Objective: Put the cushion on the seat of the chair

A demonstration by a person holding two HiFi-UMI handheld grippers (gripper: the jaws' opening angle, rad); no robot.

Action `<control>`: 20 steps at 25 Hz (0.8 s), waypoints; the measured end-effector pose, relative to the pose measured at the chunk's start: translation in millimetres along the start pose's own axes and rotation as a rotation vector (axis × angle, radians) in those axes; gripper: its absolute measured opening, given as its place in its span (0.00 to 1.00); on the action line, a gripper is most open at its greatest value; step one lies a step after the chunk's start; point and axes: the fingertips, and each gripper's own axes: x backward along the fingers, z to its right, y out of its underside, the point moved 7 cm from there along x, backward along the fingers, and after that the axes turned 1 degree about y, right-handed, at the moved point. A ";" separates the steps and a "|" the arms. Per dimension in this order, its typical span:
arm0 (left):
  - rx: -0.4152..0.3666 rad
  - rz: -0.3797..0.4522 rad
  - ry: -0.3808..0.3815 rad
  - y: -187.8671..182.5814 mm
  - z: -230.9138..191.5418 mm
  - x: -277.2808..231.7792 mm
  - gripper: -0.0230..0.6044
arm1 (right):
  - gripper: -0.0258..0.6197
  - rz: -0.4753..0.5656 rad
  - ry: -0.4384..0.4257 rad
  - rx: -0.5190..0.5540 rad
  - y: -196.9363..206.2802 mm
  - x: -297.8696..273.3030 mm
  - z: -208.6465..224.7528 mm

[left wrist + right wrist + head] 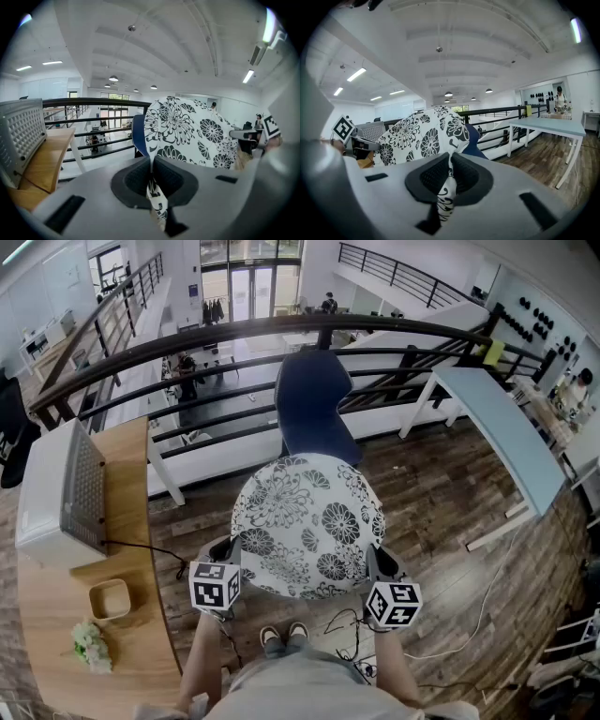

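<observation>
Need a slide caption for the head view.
Left gripper and right gripper pinch opposite edges of the floral cushion over the blue chair.

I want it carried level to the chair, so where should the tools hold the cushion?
Its thin fabric rim, at opposite sides, from the near edge. The cushion is wide and round; the left tool and right tool pinch it so.

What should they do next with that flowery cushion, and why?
Probably lower the cushion forward onto the seat: the left gripper and right gripper are each shut on its edge, holding it up in front of the blue chair.
</observation>
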 end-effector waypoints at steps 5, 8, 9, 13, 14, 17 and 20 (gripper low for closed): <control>-0.001 0.003 0.008 -0.5 1.5 -2.8 0.06 | 0.07 0.003 0.012 0.003 -2.7 -1.9 2.2; -0.004 0.005 0.011 -3.0 2.0 -5.3 0.06 | 0.07 -0.003 0.011 0.008 -5.2 -4.5 2.4; -0.004 0.007 0.011 -4.6 1.6 -6.0 0.06 | 0.07 -0.004 0.000 0.004 -6.0 -6.0 2.0; -0.007 0.016 0.021 -8.3 -1.5 -8.6 0.06 | 0.08 0.001 -0.048 -0.055 -5.5 -14.1 -2.5; -0.010 0.017 0.024 -8.4 -2.3 -9.3 0.06 | 0.08 -0.001 -0.049 -0.062 -4.7 -16.2 -4.1; -0.015 0.015 0.027 -6.8 -5.8 -11.7 0.06 | 0.08 -0.004 -0.047 -0.071 -2.3 -21.8 -8.3; -0.012 0.008 0.030 -2.8 -10.8 -13.1 0.06 | 0.08 -0.004 -0.049 -0.098 1.1 -25.0 -10.7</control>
